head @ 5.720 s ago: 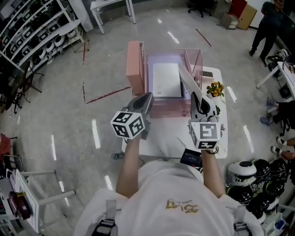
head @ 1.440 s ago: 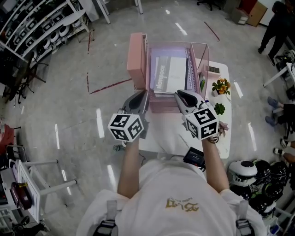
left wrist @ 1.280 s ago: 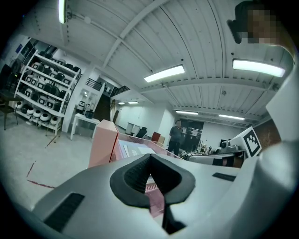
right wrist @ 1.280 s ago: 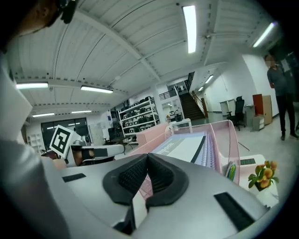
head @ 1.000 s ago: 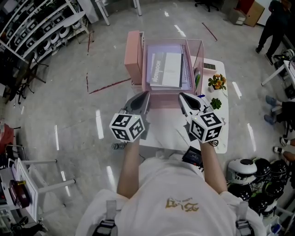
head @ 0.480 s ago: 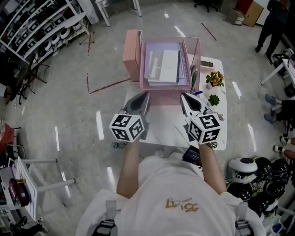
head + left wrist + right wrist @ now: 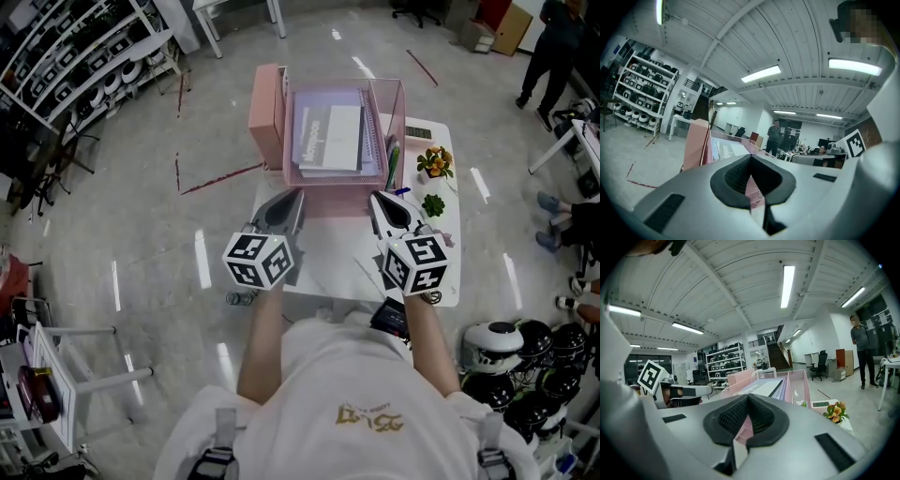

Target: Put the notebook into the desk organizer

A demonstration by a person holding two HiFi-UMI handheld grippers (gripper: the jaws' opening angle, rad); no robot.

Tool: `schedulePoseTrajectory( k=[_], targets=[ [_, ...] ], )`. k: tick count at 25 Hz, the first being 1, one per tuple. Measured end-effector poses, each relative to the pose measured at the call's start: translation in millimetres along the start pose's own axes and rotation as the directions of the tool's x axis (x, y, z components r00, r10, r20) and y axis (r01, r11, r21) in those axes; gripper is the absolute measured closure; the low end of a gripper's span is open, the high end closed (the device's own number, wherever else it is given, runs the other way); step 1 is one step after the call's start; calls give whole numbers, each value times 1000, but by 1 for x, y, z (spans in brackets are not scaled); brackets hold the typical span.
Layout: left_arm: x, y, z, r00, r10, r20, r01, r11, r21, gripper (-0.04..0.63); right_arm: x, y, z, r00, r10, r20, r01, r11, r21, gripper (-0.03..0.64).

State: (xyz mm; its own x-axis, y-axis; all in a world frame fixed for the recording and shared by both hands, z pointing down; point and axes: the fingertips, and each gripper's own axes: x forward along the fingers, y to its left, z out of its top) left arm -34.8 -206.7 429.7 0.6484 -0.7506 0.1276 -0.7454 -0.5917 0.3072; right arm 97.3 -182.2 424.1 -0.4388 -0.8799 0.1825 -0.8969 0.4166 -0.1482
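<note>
Head view: the left gripper and the right gripper are held side by side over the near part of a small white table, both pointing at the pink desk organizer that stands at the table's far end. The notebook lies flat inside the organizer's open tray, spiral edge to the right, on top of other paper, and neither gripper touches it. A tall pink box stands against the organizer's left side. To its right on the table are a green pen, a pot of orange flowers and a small green plant. Helmets are heaped on the floor at lower right, and racks of shelving fill the upper left. Left gripper view: the jaws meet at their tips with nothing clamped between them, and beyond them rise the tall pink box and the tray's rim, with a person standing far back in the room. Right gripper view: the jaws are likewise pressed together and empty; the notebook shows in the tray ahead and the orange flowers to the right
</note>
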Motion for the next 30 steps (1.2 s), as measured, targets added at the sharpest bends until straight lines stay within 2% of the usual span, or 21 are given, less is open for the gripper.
schedulePoseTrajectory(
  k=[17, 30],
  targets=[
    [0, 12, -5, 1000, 4, -11, -4, 1000, -15, 580, 4, -8, 4, 1000, -25, 7, 25, 1000, 9, 604],
    [-2, 21, -6, 1000, 8, -11, -8, 1000, -27, 580, 10, -3, 3, 1000, -11, -1, 11, 1000, -4, 604]
  ],
)
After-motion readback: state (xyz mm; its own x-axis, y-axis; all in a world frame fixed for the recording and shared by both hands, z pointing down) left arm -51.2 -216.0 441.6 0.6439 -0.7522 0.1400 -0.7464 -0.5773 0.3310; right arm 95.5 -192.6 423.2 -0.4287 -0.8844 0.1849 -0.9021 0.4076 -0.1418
